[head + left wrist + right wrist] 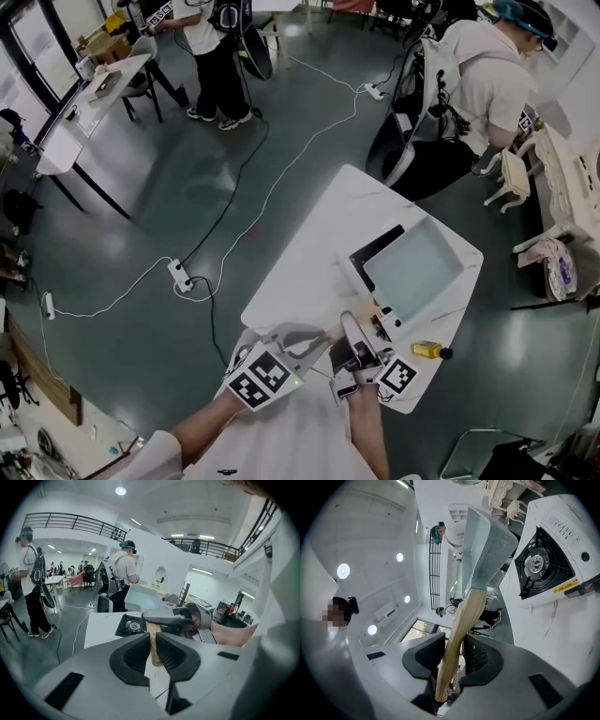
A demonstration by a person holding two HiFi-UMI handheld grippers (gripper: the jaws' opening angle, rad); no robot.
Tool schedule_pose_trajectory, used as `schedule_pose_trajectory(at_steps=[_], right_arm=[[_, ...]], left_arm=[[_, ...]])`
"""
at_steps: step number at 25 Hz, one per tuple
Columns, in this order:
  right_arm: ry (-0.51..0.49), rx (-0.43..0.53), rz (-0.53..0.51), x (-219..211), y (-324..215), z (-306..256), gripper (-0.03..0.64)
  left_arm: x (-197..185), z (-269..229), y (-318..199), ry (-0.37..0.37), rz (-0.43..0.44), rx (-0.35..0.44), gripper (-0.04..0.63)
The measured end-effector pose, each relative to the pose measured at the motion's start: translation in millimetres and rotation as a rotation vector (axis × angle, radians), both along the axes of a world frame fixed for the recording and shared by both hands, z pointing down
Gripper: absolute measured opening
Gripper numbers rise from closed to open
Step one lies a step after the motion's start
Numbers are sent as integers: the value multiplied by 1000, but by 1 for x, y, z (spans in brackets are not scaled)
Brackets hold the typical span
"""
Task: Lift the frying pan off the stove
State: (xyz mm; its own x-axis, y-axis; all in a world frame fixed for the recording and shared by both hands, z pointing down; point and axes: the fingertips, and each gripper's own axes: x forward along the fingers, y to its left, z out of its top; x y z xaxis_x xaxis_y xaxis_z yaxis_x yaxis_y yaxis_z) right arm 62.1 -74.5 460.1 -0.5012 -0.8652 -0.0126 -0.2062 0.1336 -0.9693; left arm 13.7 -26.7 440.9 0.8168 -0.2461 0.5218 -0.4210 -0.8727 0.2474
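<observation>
The right hand-held gripper (454,644), nearer the pan (487,550), and the left hand-held gripper (153,643) behind it both clamp the handle (465,613), which runs straight ahead of them.

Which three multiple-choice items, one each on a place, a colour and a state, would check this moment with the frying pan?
1. Where is the frying pan relative to the burner?
A. Sitting flat on it
B. Upside down on it
C. Held clear of it

2. What colour is the pan's handle?
A. Light wood
B. Black
C. Red

3. What state is the left claw in?
A. Wide open, empty
B. Shut on the handle
C. Shut on nothing

Answers:
1 C: both gripper views show the burner bare, with the pan in the air beside it.
2 A: the handle is pale tan with wood grain in the right gripper view.
3 B: the left gripper view shows its pads pressed on the handle from both sides.
</observation>
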Motion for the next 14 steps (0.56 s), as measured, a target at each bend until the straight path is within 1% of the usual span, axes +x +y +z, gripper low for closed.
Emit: schedule_pose_trajectory(at_steps=[14], right_arm=[[9,1,-17,1,0,3,104]], left_arm=[[3,5,1,8,0,-18,34]])
